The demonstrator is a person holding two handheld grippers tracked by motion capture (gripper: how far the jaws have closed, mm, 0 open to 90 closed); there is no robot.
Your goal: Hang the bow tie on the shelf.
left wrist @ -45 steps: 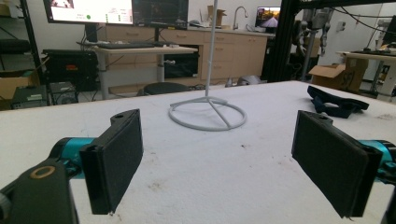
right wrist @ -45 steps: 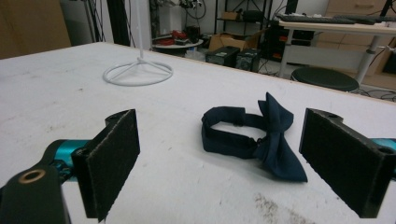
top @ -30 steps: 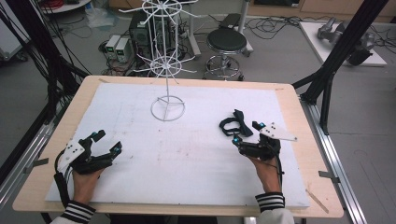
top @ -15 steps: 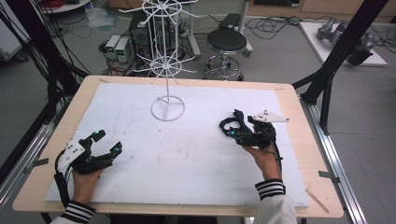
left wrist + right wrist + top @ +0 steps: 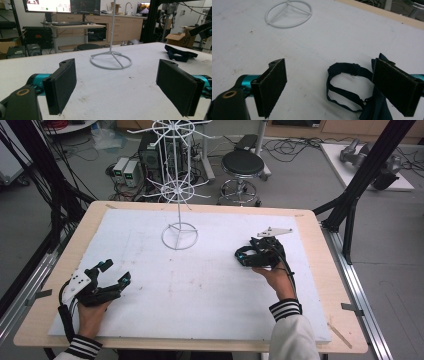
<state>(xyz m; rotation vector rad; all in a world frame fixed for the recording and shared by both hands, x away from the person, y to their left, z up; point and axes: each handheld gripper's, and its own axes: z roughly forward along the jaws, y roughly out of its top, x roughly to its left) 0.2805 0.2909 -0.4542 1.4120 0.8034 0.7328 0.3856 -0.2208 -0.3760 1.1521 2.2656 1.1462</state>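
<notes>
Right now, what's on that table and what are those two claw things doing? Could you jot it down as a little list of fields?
surface: white board on a wooden table
stand: white wire rack, upright, ring base on the far middle of the board
dark item: black elastic strap, lying flat on the board
left gripper: open, holding nothing, near left of the board
right gripper: open, low over the strap, one jaw on each side of it, not yet shut on it

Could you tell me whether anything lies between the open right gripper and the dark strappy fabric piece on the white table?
Nothing visible does. The right gripper is open right over the dark strappy fabric piece, whose loop lies between its jaws on the white table.
</notes>
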